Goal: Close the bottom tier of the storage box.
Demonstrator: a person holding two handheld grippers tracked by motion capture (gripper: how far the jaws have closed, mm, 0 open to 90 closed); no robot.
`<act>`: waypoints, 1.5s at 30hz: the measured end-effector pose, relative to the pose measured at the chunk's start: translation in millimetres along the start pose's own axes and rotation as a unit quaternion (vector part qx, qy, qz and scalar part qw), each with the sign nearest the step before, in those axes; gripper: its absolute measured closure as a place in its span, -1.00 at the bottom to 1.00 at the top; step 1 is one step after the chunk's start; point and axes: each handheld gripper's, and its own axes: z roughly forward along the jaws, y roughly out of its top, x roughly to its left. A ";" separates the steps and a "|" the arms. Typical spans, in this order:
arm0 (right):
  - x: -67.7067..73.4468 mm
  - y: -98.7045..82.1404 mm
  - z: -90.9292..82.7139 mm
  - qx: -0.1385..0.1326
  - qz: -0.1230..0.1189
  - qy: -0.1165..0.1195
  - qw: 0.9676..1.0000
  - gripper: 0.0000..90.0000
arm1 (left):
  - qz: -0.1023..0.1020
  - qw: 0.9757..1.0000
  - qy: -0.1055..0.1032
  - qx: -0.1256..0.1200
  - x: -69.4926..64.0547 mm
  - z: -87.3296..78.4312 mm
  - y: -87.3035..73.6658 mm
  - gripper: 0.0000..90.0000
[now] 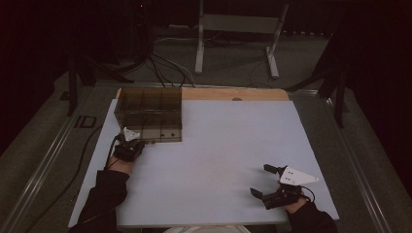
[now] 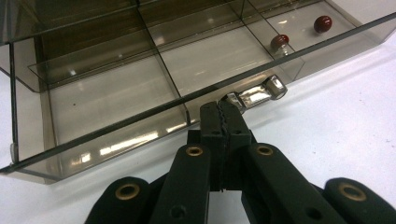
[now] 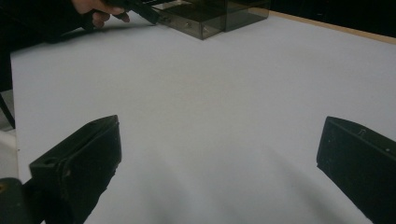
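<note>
Smoked-plastic box [image 2: 140, 79]: we see our left claw [image 2: 222, 116] closed, seemingly on its metal handle [image 2: 256, 94]; right claw [image 3: 219, 154] open over the table [image 3: 210, 84].

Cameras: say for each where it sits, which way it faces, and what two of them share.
High view: above the table, looking forward and down; forearms, both grippers.
Left gripper view: on the left gripper, shut at the clear box latch.
Right gripper view: on the right gripper, open, facing across the table.
Shared: all three show the box.
</note>
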 end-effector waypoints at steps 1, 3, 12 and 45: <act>0.0 0.0 0.0 0.000 0.001 0.000 1.000 -1.00 | 0.000 1.000 0.001 0.000 0.1 0.2 0.1 1.00; -0.2 0.4 -0.1 -0.002 0.001 0.000 1.000 -1.00 | 0.000 1.000 0.001 -0.001 0.5 0.2 0.6 1.00; 0.0 0.1 0.2 0.000 0.000 0.000 1.000 -1.00 | 0.000 1.000 0.001 -0.001 1.1 1.8 1.6 1.00; -0.1 0.3 0.1 -0.002 0.001 0.001 1.000 -1.00 | -0.003 1.000 0.000 -0.005 6.2 6.8 8.4 1.00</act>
